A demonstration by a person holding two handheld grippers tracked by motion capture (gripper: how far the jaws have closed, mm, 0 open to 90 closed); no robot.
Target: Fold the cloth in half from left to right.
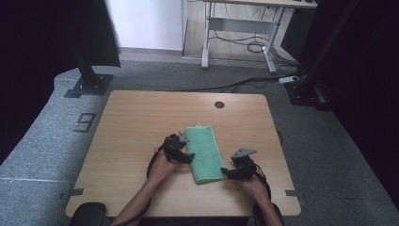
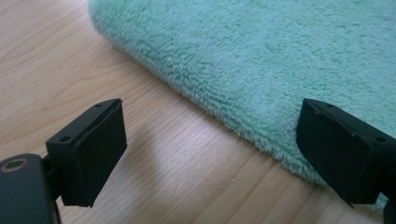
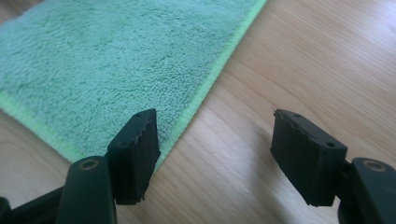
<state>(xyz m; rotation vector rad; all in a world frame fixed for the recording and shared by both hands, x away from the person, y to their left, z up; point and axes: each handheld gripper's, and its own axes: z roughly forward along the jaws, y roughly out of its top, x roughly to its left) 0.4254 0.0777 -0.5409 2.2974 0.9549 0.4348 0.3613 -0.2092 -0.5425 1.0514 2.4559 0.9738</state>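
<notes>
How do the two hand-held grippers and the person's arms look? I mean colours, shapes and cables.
Both the left gripper and the right gripper are black, each with a grey three-cornered plate on top and a dark cable trailing back along the forearm. Seen close, each has two blocky black jaws with flat pads and small screw holes. The forearms are bare, with no sleeves visible.

We see green towel, folded into long narrow rectangle, lying flat on wooden table, right of centre, nearer person's edge. Long axis runs front to back, slightly slanted: near end swings right. Pile fluffy, mint-coloured. We note rounded fold along its left long side, soft and thick. Right long side and near corner show brighter green stitched hem, lying flush against wood. Surface smooth, no wrinkles showing.
</notes>
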